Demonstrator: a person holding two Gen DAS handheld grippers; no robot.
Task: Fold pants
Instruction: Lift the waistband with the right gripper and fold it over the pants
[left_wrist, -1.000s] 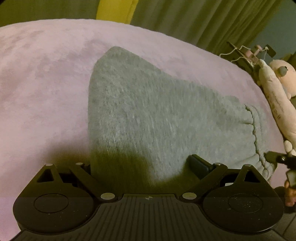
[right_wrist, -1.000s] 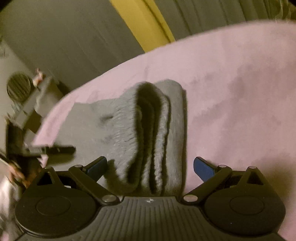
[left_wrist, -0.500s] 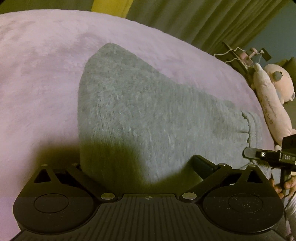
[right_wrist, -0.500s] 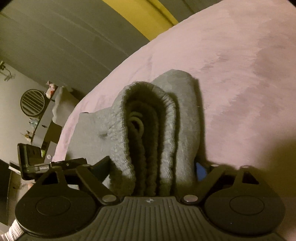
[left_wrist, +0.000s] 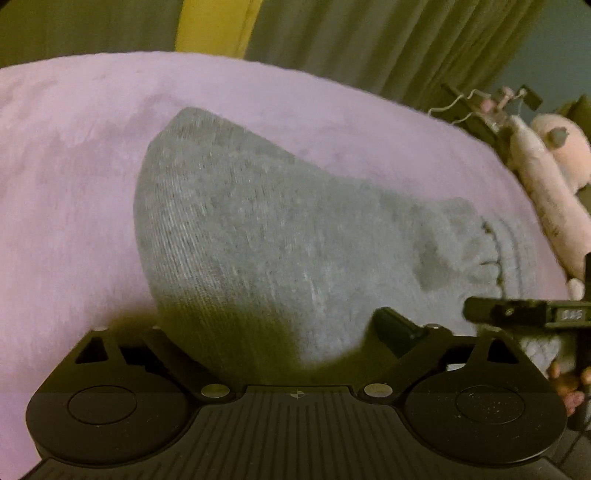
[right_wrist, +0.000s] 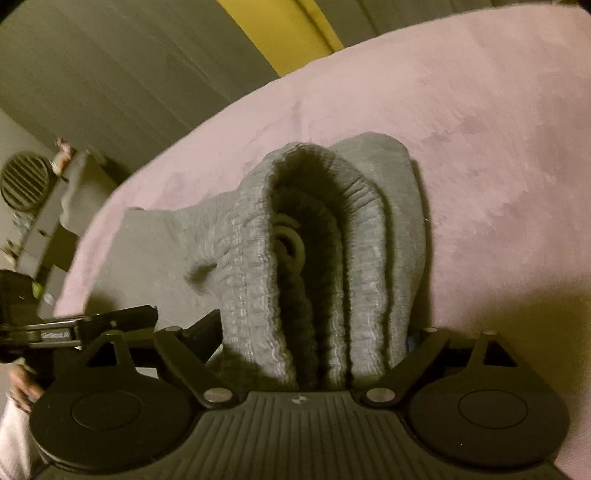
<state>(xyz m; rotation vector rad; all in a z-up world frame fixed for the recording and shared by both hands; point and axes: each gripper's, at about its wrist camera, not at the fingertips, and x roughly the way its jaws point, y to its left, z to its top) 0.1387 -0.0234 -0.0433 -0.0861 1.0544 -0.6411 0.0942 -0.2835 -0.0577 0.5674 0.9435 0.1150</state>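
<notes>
The grey pants (left_wrist: 277, 221) lie folded on the pink bed (left_wrist: 74, 184). Their folded end is at the left and the stacked waistband (right_wrist: 258, 258) at the right.

On the left, your left gripper (left_wrist: 273, 328) straddles the folded end. Its jaws have just been closing with cloth between them, yet they stand wide and released, with no pinch to be seen. If you close here, you may catch only the top layer. A lift would then peel the fold open.

On the right, your right gripper (right_wrist: 312, 332) has the layered waistband filling the gap. Its jaws have just been opening around that bundle. The cloth touches both fingers, but I cannot tell whether they squeeze it. The layers gape, and a pale drawstring (right_wrist: 291, 243) is coiled inside. Pulling away with a finger snagged in the ribbing, I'd judge, would drag the stack askew or spill the cord. Unequal moves by your two hands would twist the bundle. The plush toy (left_wrist: 546, 177) at the bed's far right edge sits apart from the pants and is no threat.

Both of your hands tip their grippers steeply down toward the bed, near its front edge. They stand just beside each other, since each gripper shows at the margin of the other's view.
</notes>
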